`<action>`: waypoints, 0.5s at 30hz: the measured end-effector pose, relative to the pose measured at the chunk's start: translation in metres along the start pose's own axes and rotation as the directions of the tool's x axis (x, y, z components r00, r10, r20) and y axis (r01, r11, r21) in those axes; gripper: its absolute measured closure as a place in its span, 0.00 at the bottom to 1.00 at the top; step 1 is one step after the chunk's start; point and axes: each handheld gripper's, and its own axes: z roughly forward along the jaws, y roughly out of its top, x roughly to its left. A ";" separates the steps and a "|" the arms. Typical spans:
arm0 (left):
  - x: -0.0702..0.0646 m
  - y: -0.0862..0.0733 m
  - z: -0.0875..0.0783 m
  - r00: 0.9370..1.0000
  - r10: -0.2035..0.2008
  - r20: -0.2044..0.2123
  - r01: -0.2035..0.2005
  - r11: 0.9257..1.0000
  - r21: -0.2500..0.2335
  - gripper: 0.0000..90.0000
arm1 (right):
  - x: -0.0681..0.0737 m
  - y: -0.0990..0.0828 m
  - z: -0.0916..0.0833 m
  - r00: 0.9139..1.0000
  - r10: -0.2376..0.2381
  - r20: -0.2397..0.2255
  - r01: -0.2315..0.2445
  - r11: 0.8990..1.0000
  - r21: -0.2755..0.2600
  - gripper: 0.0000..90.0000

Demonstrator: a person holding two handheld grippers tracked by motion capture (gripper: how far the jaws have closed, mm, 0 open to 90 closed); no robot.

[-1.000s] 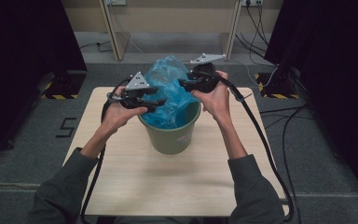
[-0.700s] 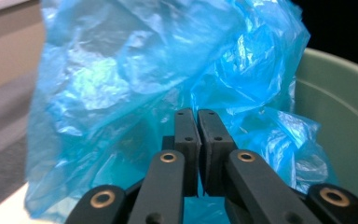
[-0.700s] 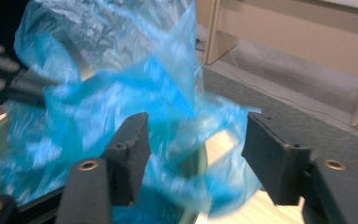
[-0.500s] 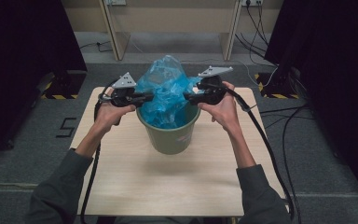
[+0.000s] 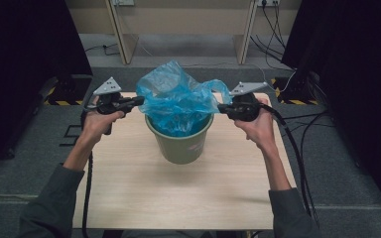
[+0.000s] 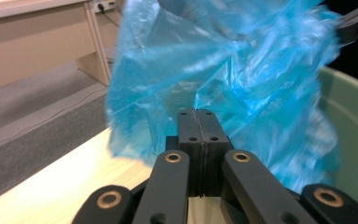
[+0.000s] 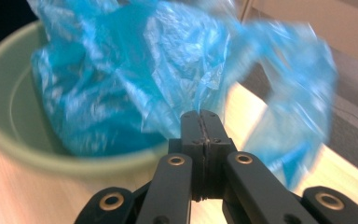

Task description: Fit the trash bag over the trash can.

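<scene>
Both grippers, left [image 5: 140,100] and right [image 5: 221,107], just clamped on bag [image 5: 176,101]; pale wood table [image 5: 129,183] beneath, grey carpet [image 5: 30,163] around, dark curtains [image 5: 25,44] flanking.

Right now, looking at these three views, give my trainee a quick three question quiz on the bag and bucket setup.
1. True or false: the blue plastic bag sits partly inside the green bucket.
2. The left gripper is: A) open above the bucket, B) shut at the bag's edge, C) lying on the wooden table.
3. On which side of the bucket is the right gripper in the high view?

Key:
1. True.
2. B; its jaws have just been closing and meet at the bag's edge.
3. The right side, shut at the bag's stretched corner.
</scene>
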 end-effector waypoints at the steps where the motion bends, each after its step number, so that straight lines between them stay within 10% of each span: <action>1: 0.002 -0.005 -0.002 1.000 -0.009 0.002 0.009 1.000 0.006 1.00 | -0.001 -0.004 -0.002 1.000 0.003 0.004 -0.003 1.000 0.009 1.00; 6: 0.001 -0.025 -0.008 0.999 -0.021 0.034 0.019 0.999 0.040 0.98 | -0.004 -0.028 0.002 1.000 0.030 -0.011 -0.029 0.997 0.068 0.99; 15: -0.022 -0.015 -0.038 0.999 0.029 0.037 -0.030 0.999 0.020 0.63 | 0.015 0.000 -0.016 0.995 0.083 0.048 -0.080 0.995 -0.055 0.47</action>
